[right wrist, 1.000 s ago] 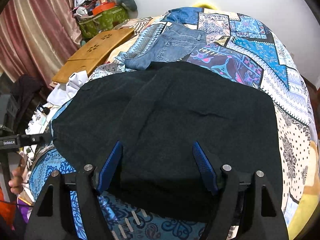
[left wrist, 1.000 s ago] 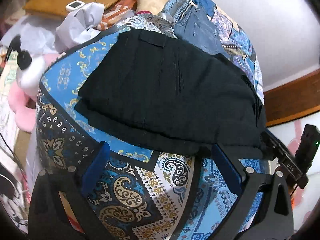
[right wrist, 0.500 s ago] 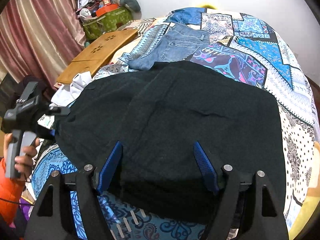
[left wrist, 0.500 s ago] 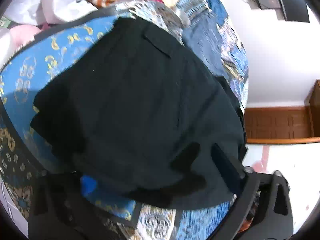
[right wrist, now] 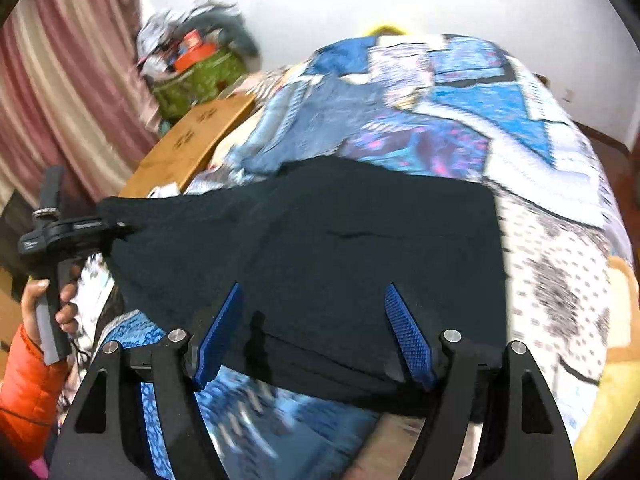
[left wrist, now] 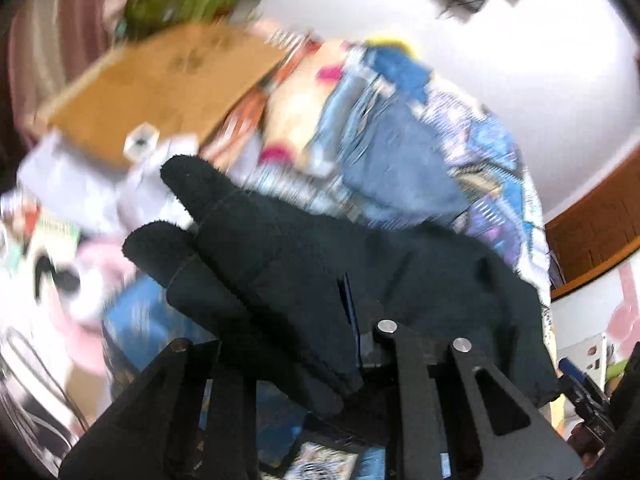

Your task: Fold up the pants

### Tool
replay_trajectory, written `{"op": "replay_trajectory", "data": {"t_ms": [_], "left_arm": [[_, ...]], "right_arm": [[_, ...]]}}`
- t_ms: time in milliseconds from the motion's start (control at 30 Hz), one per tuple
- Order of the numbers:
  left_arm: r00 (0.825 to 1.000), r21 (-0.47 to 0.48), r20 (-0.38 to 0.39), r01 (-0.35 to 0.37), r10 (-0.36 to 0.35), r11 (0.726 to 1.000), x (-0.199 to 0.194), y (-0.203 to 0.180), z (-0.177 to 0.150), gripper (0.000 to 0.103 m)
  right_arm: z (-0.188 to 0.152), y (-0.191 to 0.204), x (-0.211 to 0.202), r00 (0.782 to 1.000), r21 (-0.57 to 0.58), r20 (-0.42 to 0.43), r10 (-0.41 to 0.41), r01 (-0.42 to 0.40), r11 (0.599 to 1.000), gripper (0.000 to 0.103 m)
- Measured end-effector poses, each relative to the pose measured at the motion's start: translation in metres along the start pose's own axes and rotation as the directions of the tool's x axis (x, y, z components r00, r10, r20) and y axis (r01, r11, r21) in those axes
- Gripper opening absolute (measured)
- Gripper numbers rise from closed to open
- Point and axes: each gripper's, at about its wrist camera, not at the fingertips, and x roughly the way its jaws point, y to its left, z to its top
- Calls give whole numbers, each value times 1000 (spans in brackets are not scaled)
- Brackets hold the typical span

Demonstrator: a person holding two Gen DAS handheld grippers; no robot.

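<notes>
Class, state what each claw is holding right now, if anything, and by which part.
The left claw pinches the black pants at their left edge; the right claw is open, holding nothing.

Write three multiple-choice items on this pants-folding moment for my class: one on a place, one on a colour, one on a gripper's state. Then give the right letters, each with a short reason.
1. Where do the blue jeans lie relative to the black pants?
A. Beyond them on the bed
B. Under them
C. On the floor

2. What colour are the right gripper finger pads?
A. Red
B. Blue
C. White

3. What is the left gripper doing?
A. Hanging open over the wooden board
B. Gripping the jeans
C. Clamping a corner of the black pants

Answers:
1 A, the jeans lie past the pants' far edge.
2 B, both pads are blue.
3 C, black cloth sticks out from its shut fingers.
</notes>
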Motion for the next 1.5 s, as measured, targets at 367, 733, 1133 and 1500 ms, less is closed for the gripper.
{"op": "replay_trajectory", "data": {"t_ms": [367, 733, 1133, 1500], "left_arm": [[973, 316, 191, 67, -132, 946, -60, -140, 34, 21], [939, 471, -9, 308, -344, 827, -46, -272, 2, 16], [938, 611, -260, 345, -231, 712, 18, -340, -96, 17], [970, 667, -136, 242, -204, 705, -7, -330, -85, 98]], "right_arm": [[-38, -66, -13, 994, 118, -82, -69, 78, 990, 70], [-48, -66, -20, 999, 108, -36, -20, 24, 994, 71], [-54, -67, -26, 1000, 133, -15, 1, 1, 991, 71], [-58, -65, -35, 1000, 163, -12, -15, 16, 986, 71]]}}
